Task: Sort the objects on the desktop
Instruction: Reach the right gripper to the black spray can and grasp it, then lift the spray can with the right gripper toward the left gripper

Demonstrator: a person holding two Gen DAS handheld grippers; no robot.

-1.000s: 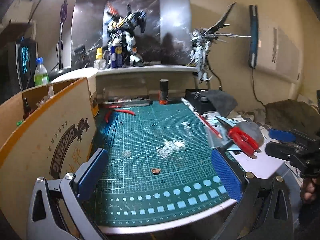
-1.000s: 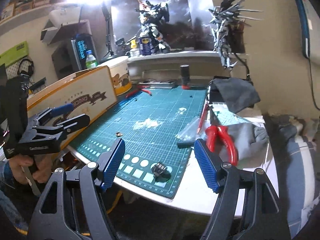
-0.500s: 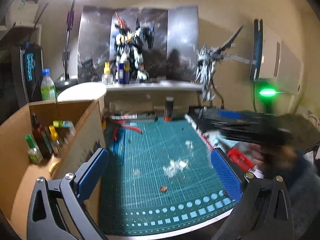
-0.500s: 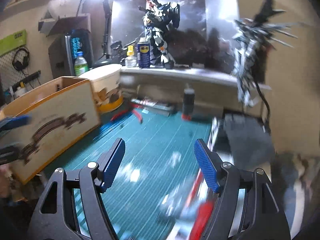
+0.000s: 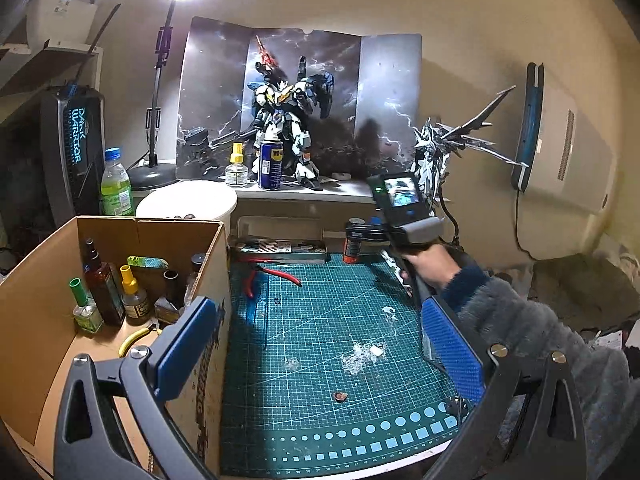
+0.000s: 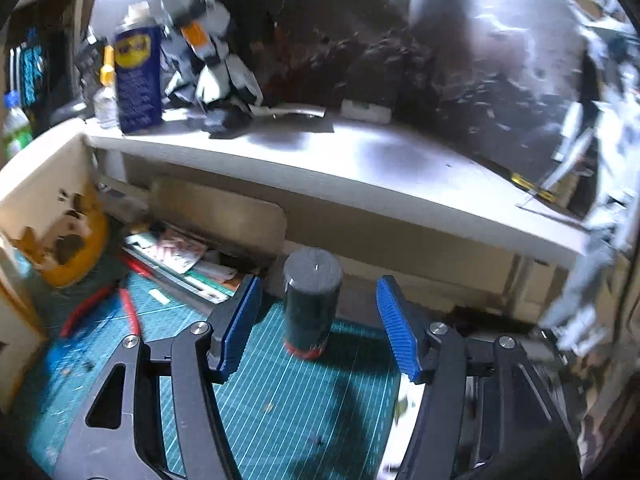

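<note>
Green cutting mat (image 5: 320, 360) covers the desk, its middle bare apart from some white scraps and a small brown bit. At its far edge, just under the white shelf (image 6: 360, 168), stands a dark spray can (image 6: 312, 304) with a red base, upright. The right gripper (image 6: 318, 326) has its blue pads spread wide, one on each side of the can, neither touching it; the can sits between them and slightly beyond the tips. From the left wrist view the hand (image 5: 430, 266) holding that gripper reaches over the mat's right edge. The left gripper (image 5: 320, 344) hangs open and empty over the near edge. A cardboard box (image 5: 48, 280) of bottles walls the left side. Red pliers (image 5: 272, 274) lie near the back.
</note>
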